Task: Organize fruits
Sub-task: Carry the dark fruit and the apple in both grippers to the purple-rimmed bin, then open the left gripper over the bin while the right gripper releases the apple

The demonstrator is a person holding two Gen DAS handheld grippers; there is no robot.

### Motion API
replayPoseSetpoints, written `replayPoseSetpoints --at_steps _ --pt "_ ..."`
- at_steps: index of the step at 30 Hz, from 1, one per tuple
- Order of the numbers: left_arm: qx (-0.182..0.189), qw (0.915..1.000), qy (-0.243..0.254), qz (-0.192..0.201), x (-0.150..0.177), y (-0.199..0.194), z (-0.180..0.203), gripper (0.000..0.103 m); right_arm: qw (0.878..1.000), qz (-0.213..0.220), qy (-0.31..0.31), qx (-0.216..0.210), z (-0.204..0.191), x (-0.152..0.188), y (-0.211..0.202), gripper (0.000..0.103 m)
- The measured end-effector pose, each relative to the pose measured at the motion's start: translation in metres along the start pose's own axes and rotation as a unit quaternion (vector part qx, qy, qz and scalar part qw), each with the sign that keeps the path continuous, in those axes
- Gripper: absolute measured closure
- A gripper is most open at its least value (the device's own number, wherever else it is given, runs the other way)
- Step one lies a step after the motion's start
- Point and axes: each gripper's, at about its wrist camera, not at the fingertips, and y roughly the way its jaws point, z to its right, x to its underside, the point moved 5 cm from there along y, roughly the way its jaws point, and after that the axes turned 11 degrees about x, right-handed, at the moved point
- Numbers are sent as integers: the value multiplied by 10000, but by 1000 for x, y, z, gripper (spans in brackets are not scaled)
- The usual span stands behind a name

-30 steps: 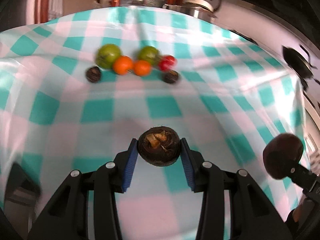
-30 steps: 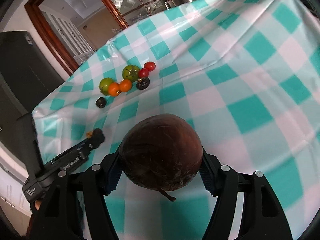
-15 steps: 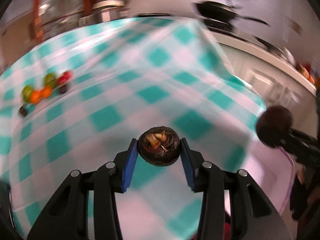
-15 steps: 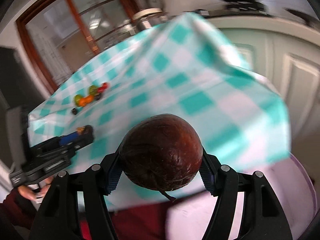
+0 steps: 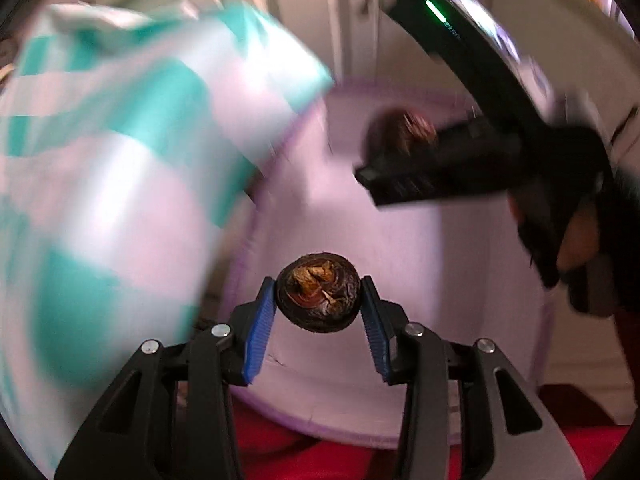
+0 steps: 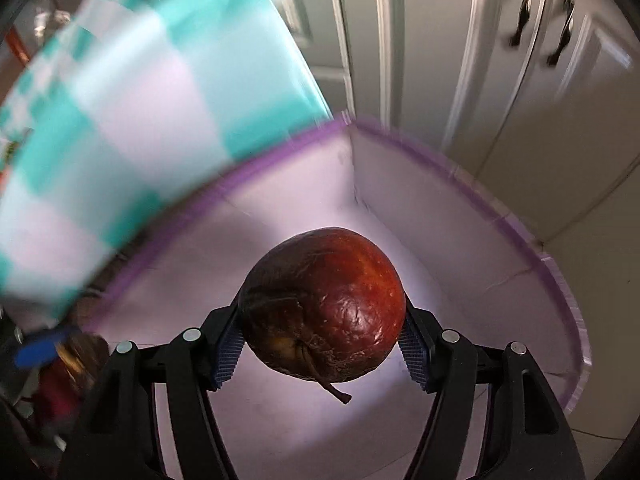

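My left gripper (image 5: 319,294) is shut on a small dark rotten fruit (image 5: 319,296) with a brown, split top, held above a white box with a purple rim (image 5: 440,248). My right gripper (image 6: 322,320) is shut on a large dark red, wrinkled rotten apple (image 6: 324,304) with its stem down, held over the same box (image 6: 460,168). In the left wrist view the right gripper (image 5: 440,160) hangs over the box's far part with the apple (image 5: 396,132) in it. The left gripper's blue pad and fruit (image 6: 72,350) show at the right wrist view's lower left.
The table's hanging teal and white checked cloth (image 5: 120,140) is just left of the box, also in the right wrist view (image 6: 140,92). White cabinet doors (image 6: 500,60) with dark handles stand behind the box. A red surface (image 5: 300,460) lies under the box's near side.
Both grippers have swung right, off the table, and now hang over the purple-rimmed box. Each still holds its fruit. The row of fruits on the table has left view.
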Motion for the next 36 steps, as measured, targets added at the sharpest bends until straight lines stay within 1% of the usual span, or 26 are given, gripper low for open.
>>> replayPoseSetpoints --at_steps 1,3,5,8,11,14,15,17,18,20,21,24,26,27,28,29,30,31,32,34,35,36 --pt "-6 9998 6 -222 1 16 -1 60 9999 -135 50 12 0 0 13 38" --pt "-59 9986 52 -525 3 38 -3 60 9994 -348 29 72 -5 -1 37 38" --pt "-156 9958 77 -896 6 62 -8 60 9987 -470 13 185 -8 -5 56 38" --pt "-315 9911 136 -1285 12 86 -8 60 9982 -533 -3 265 -13 -8 73 38" --pt "-430 9861 295 -1575 17 102 -5 60 9981 -490 -95 363 -18 -10 82 38" --pt "-481 9833 380 -1714 18 113 -1 59 9980 -453 -181 391 -22 -5 87 37" --pt "-507 9836 396 -1686 17 113 0 59 9982 -421 -167 386 -25 -2 85 37" --pt "-513 9842 383 -1652 16 114 2 54 9985 -390 -140 353 -21 2 83 37" --pt "-512 9840 370 -1666 16 114 2 54 9986 -397 -101 330 -24 12 77 37" --pt "-452 9851 359 -1620 14 114 4 44 9986 -447 -10 265 -19 13 79 36" --pt "-406 9860 374 -1576 13 113 5 43 9984 -516 79 211 -16 15 79 36" --pt "-372 9894 528 -1302 8 104 10 35 9972 -538 506 -86 -3 18 67 36" --pt "-304 9928 735 -896 3 87 19 35 9956 -467 795 -189 7 21 49 34" --pt "-265 9939 842 -656 1 77 24 35 9948 -438 897 -208 12 23 40 30" --pt "-234 9944 966 -346 -2 63 30 34 9938 -405 1016 -223 19 25 28 30" --pt "-230 9936 1099 69 -2 42 36 33 9929 -384 1100 -227 23 27 19 29" --pt "-269 9916 1179 460 -2 21 39 30 9917 -325 1218 -238 31 30 0 29" --pt "-316 9888 1210 815 -6 3 39 25 9913 -259 1267 -245 35 30 -11 29" --pt "-398 9837 1168 1311 -14 -20 40 21 9909 -135 1317 -253 38 29 -27 29" --pt "-552 9744 979 1947 -9 -59 27 16 9900 348 1343 -269 39 27 -73 29" --pt "-659 9670 787 2333 -4 -80 29 15 9894 663 1258 -310 35 24 -99 28" --pt "-744 9611 612 2588 -3 -101 18 15 9882 943 1150 -356 33 16 -116 28"
